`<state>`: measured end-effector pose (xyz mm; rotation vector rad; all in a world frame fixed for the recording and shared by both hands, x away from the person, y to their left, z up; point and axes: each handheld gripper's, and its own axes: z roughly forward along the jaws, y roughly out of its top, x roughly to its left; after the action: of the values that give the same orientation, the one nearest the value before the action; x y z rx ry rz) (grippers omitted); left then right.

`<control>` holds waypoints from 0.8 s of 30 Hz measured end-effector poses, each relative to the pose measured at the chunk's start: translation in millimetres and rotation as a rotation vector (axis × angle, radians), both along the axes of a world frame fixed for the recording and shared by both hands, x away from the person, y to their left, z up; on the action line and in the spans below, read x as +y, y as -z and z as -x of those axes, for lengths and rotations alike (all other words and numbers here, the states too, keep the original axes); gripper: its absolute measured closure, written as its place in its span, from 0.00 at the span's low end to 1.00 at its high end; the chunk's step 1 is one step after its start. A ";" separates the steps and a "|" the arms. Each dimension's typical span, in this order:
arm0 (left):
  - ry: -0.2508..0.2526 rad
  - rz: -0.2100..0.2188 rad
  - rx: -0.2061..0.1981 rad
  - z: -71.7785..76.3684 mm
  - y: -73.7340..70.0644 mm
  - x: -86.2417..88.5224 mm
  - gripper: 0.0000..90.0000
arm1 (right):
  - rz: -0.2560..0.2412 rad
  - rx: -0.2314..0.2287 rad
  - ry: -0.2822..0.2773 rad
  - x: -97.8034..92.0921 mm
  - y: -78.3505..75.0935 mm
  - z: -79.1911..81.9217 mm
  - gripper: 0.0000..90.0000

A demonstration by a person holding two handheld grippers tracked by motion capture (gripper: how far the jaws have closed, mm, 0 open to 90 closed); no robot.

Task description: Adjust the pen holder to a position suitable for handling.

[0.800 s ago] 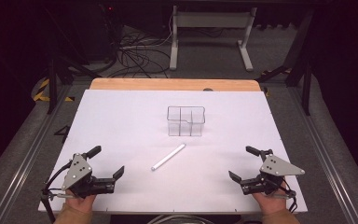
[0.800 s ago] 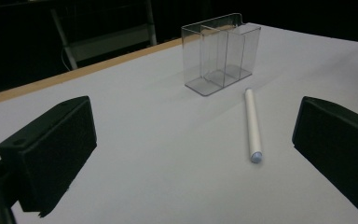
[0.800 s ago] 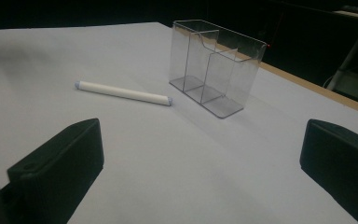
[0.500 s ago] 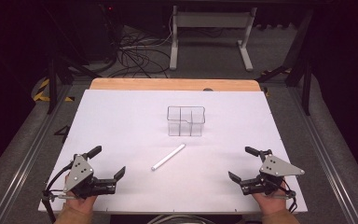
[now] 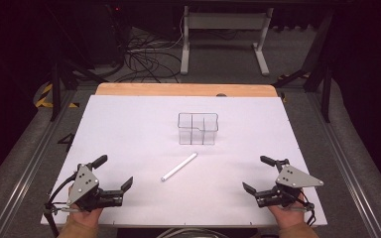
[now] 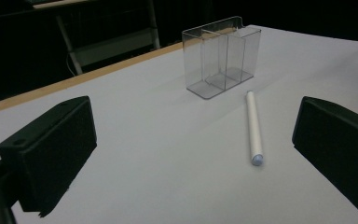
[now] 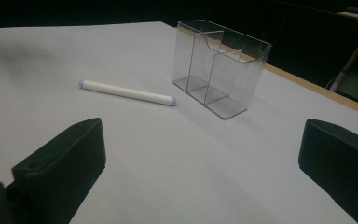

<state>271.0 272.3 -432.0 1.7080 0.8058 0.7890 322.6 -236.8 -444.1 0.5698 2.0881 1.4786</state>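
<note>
Left gripper (image 5: 113, 172), lower left of frame: jaws spread, empty. White stick (image 5: 179, 166), slim, pale-capped ends, lies diagonally at centre, just below clear divided holder (image 5: 198, 129). Right gripper (image 5: 259, 173), lower right: jaws apart, empty. Nothing moved since earlier frames.

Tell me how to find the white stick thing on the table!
Look at the white table and find the clear plastic box with compartments near its middle. Just in front of it, apart from it, lies the white stick. It is slim, round, lying flat, with bluish-grey ends.
</note>
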 end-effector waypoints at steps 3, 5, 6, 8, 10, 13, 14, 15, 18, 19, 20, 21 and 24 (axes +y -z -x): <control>-0.001 -0.001 0.000 0.0 0.1 -0.1 0.00 | -0.001 0.000 0.000 -0.1 -0.1 0.0 0.02; 0.000 0.000 -0.001 0.0 0.1 0.0 0.01 | -0.001 0.002 -0.002 0.1 -0.4 -0.2 0.02; -0.001 0.000 0.000 0.1 0.0 -0.1 0.01 | -0.003 0.007 -0.002 0.9 -1.3 -0.3 0.02; 0.000 0.000 0.000 0.1 -0.1 -0.3 0.01 | -0.015 0.015 -0.007 2.0 -3.8 -1.3 0.02; 0.000 -0.003 0.000 0.2 0.0 -0.6 0.01 | -0.019 0.020 -0.009 2.6 -5.2 -1.4 0.03; -0.002 -0.003 0.002 0.3 0.0 -0.9 0.01 | -0.026 0.021 -0.015 5.0 -10.7 -1.7 0.04; -0.002 -0.003 0.002 0.4 -0.1 -0.8 0.01 | -0.027 0.025 -0.019 6.3 -12.9 -3.3 0.04; -0.002 -0.002 0.002 0.4 -0.1 -0.7 0.01 | -0.023 0.027 -0.019 7.4 -14.2 -4.6 0.04; -0.003 -0.002 0.001 0.4 -0.1 -0.5 0.01 | -0.019 0.028 -0.022 9.6 -16.8 -7.2 0.04; -0.003 -0.003 0.001 0.4 -0.1 -0.5 0.01 | -0.019 0.028 -0.022 9.6 -16.8 -7.2 0.04; -0.004 -0.003 0.002 0.4 -0.1 -0.6 0.01 | -0.012 0.027 -0.022 11.3 -18.6 -8.9 0.04; -0.004 -0.004 0.002 0.3 0.0 -0.7 0.01 | -0.010 0.029 -0.023 12.4 -19.6 -9.7 0.04; -0.003 -0.006 0.003 0.1 0.1 -1.0 0.01 | 0.001 0.035 -0.025 14.9 -21.7 -11.9 0.04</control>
<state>271.0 271.3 -432.1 1.7142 0.8084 0.7923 334.4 -221.9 -422.4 0.5754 2.1300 1.4913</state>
